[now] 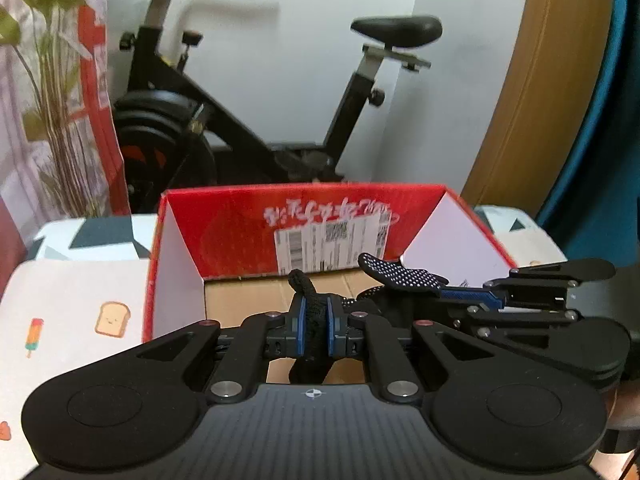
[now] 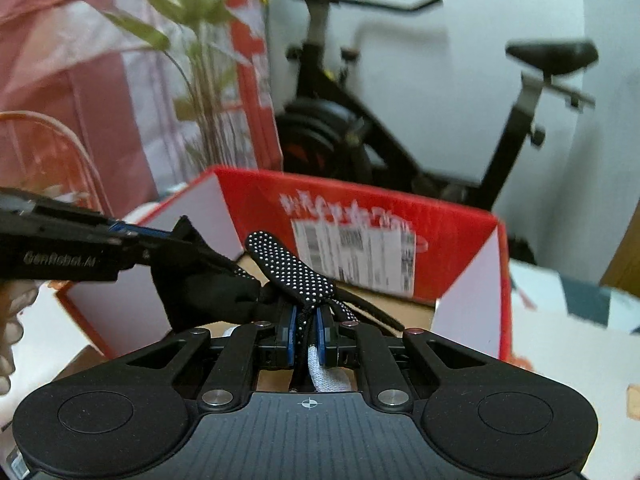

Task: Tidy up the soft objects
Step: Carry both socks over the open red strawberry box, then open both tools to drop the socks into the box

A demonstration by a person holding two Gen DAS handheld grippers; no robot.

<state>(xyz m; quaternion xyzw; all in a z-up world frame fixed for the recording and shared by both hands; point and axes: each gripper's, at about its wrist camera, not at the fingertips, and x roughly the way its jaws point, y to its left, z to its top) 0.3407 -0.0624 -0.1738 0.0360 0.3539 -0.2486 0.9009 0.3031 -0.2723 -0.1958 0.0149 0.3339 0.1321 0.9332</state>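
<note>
A black glove (image 2: 288,272) with white grip dots hangs stretched between both grippers, over an open red cardboard box (image 1: 248,220). My left gripper (image 1: 316,320) is shut on a black cuff end of the glove (image 1: 316,328). My right gripper (image 2: 307,332) is shut on the dotted glove, with a white piece of fabric (image 2: 328,376) showing under its jaws. In the left wrist view the right gripper (image 1: 452,294) comes in from the right, holding the dotted part (image 1: 400,272). In the right wrist view the left gripper (image 2: 168,240) reaches in from the left. The box floor (image 1: 248,296) is bare brown cardboard.
The box (image 2: 460,224) stands on a white cloth with small cartoon prints (image 1: 80,312). Behind it are a black exercise bike (image 1: 240,112), a green plant (image 1: 52,80) and red-and-white fabric (image 1: 94,40). A person's fingers (image 2: 8,332) show at the left edge.
</note>
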